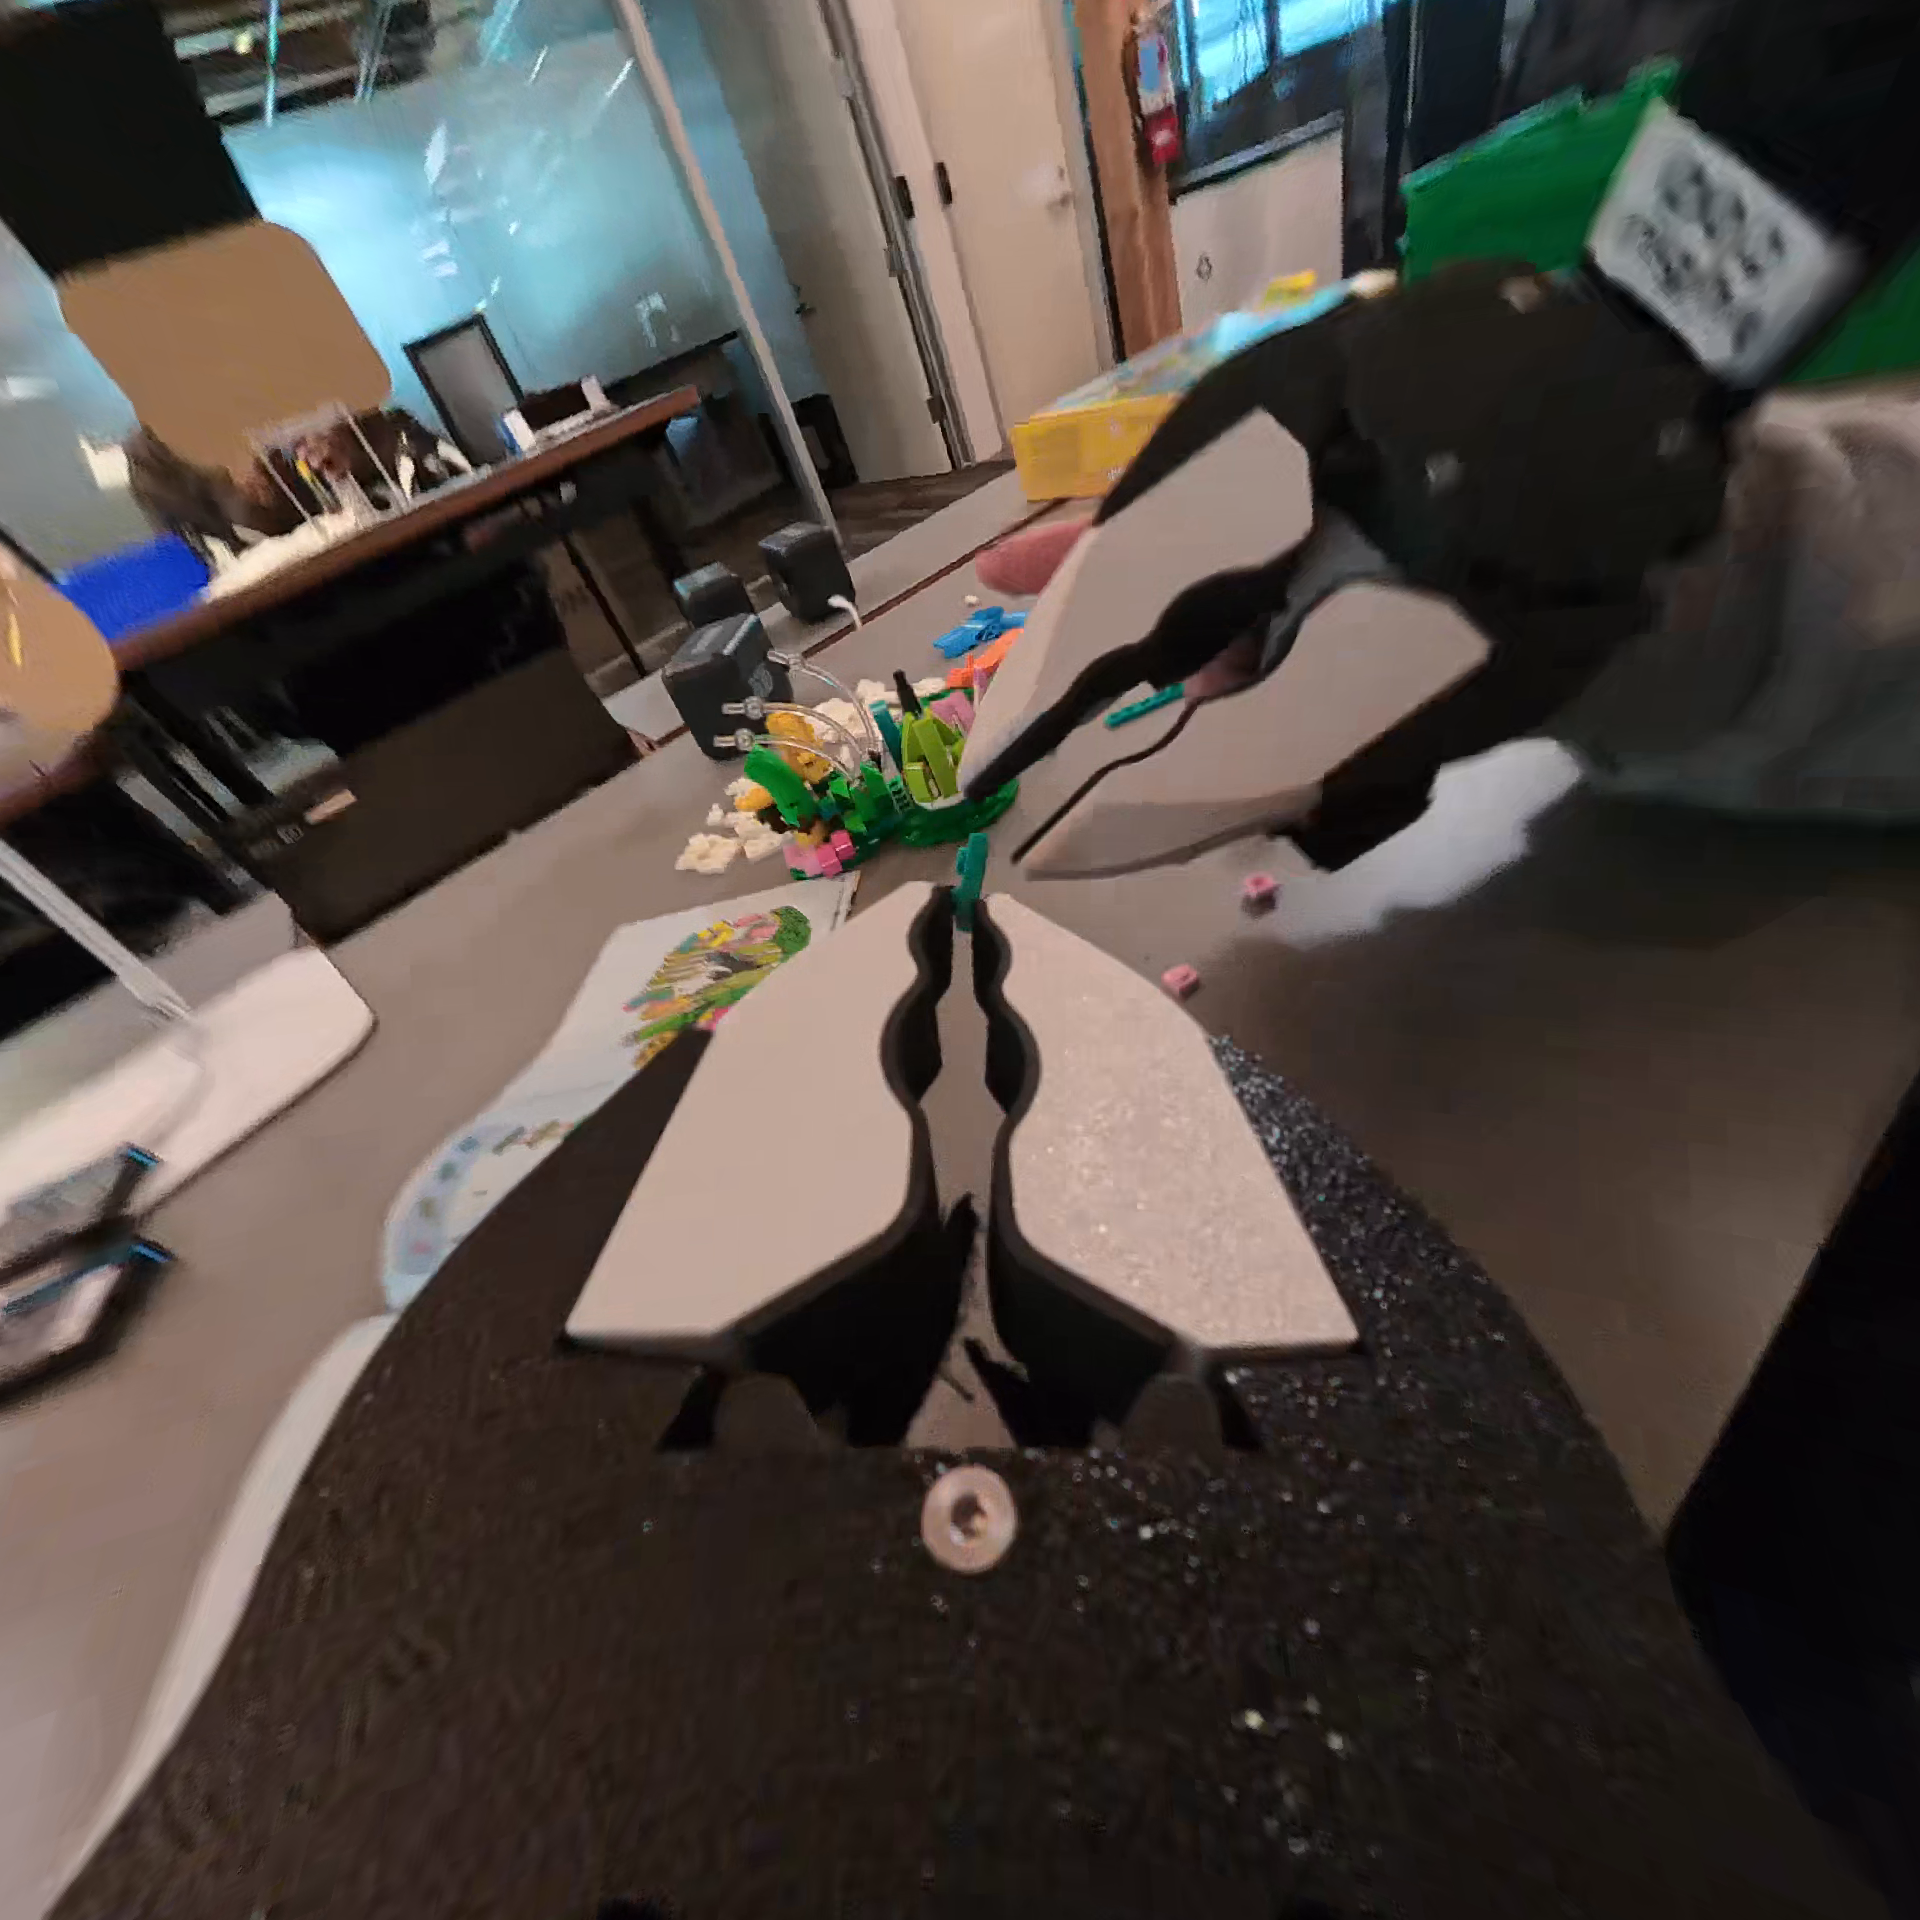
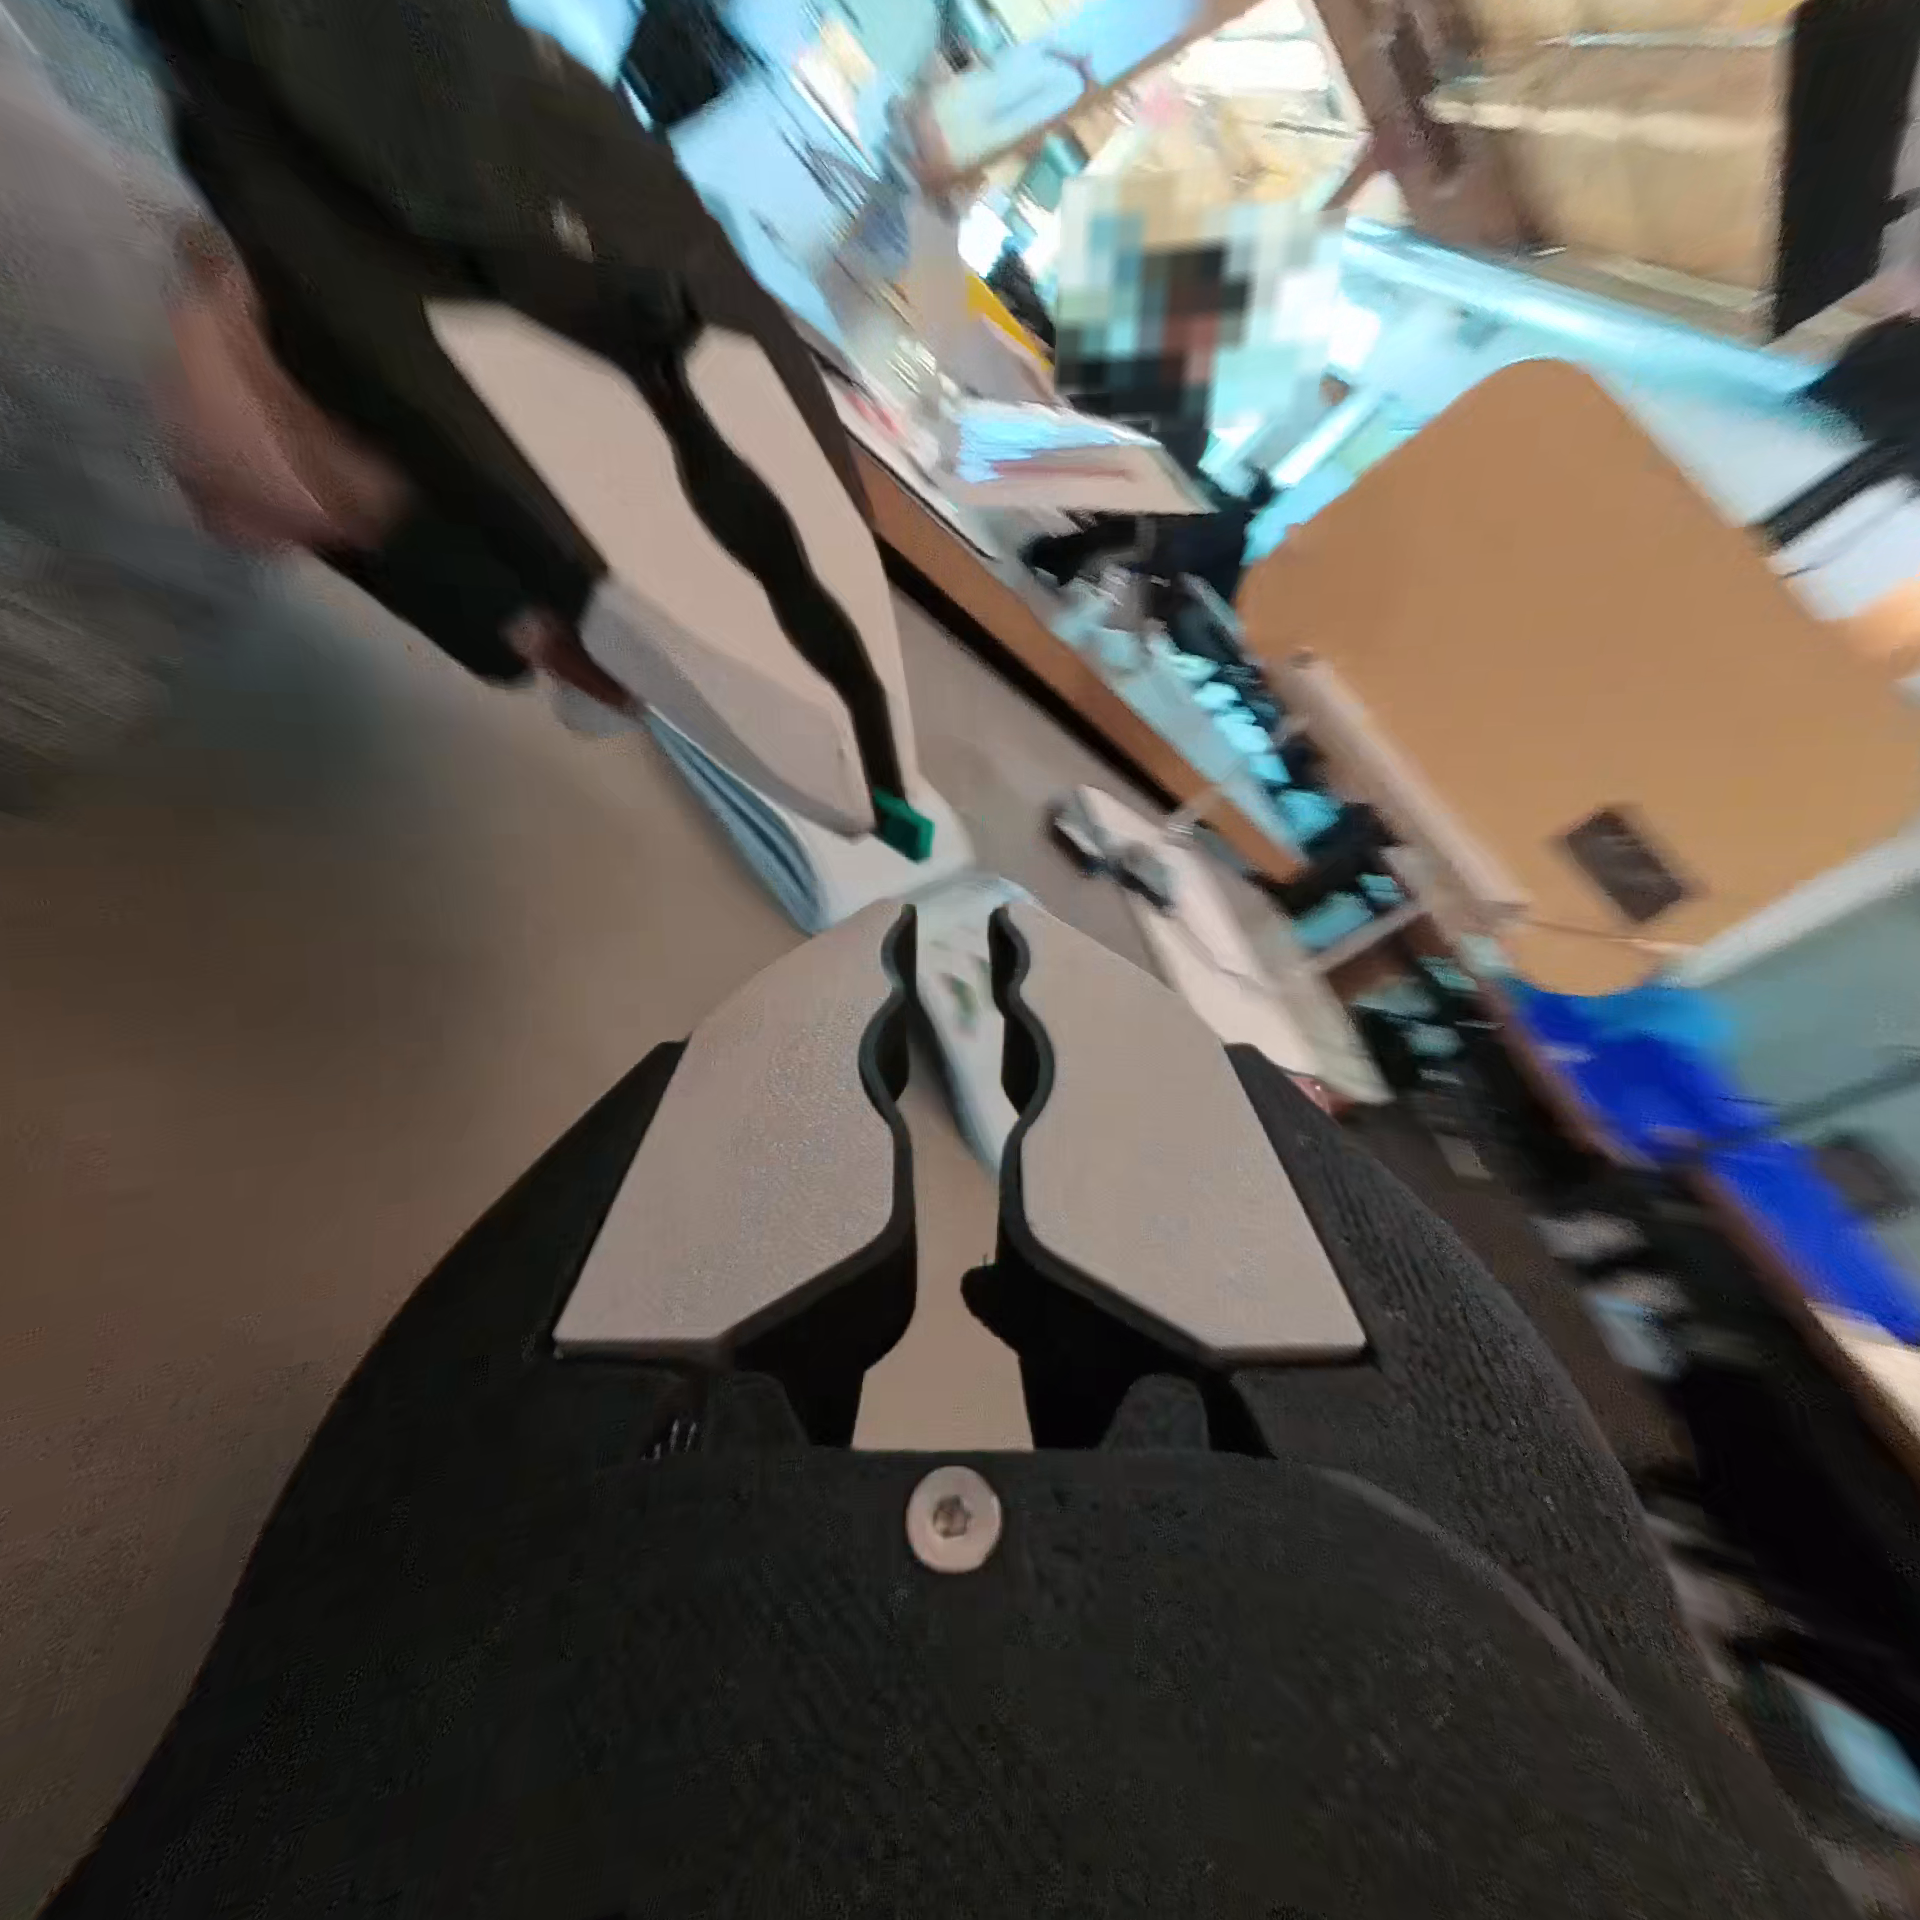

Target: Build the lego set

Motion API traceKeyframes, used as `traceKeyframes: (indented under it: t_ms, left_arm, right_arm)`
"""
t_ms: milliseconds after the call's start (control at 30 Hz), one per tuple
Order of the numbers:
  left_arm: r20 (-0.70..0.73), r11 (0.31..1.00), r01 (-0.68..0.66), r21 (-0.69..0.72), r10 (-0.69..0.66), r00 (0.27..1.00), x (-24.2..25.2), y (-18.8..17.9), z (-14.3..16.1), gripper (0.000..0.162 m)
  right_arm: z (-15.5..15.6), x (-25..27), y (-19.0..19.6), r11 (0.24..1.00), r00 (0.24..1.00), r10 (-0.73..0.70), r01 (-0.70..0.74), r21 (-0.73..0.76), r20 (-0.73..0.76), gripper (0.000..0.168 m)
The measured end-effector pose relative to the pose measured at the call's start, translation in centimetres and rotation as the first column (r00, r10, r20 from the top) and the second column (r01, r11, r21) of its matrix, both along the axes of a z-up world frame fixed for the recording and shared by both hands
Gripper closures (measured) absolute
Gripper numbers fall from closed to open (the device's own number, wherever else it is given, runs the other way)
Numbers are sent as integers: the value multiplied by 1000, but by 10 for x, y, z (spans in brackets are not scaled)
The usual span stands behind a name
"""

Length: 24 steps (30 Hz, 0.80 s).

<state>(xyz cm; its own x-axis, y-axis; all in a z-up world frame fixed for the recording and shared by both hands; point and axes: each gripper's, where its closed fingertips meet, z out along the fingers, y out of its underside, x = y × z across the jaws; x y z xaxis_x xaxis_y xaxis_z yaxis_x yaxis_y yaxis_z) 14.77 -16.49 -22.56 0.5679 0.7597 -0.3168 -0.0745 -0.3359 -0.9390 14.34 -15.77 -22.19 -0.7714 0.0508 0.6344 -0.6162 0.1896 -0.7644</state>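
My left gripper (image 1: 961,906) is shut on a small teal lego piece (image 1: 974,868) that sticks out past its fingertips, held above the grey table (image 1: 1455,1039). The same piece (image 2: 902,823) shows at the tip of the left gripper (image 2: 878,795) in the right wrist view. My right gripper (image 1: 1000,821) comes in from the upper right, open and empty, its tips just beside the teal piece and in front of the green lego build (image 1: 862,784). In its own view the right gripper (image 2: 951,916) has its jaws a little apart with nothing between them.
An open instruction booklet (image 1: 727,966) lies left of my left gripper. Loose white (image 1: 717,844), pink (image 1: 1257,889) and blue and orange pieces (image 1: 977,634) lie around the build. Black cubes (image 1: 727,675) and a yellow box (image 1: 1091,442) stand farther back.
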Motion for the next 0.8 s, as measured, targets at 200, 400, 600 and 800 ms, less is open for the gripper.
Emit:
traceKeyframes:
  t_ms: [200,400,600,800]
  left_arm:
    - [-140,961,67,-269,-108,984,14,11,-11,159]
    - [-276,890,-27,-454,-112,955,14,11,-16,158]
    - [-287,869,-35,-493,-125,950,14,15,-19,158]
    - [-321,851,-48,-524,-145,936,16,16,-19,159]
  right_arm:
    - [-3,29,4,968,882,218,-250,21,418,153]
    - [-16,19,3,963,593,95,-258,76,799,153]
    - [-12,29,5,944,441,119,-329,37,890,158]
    - [-19,28,3,944,439,83,-322,71,895,154]
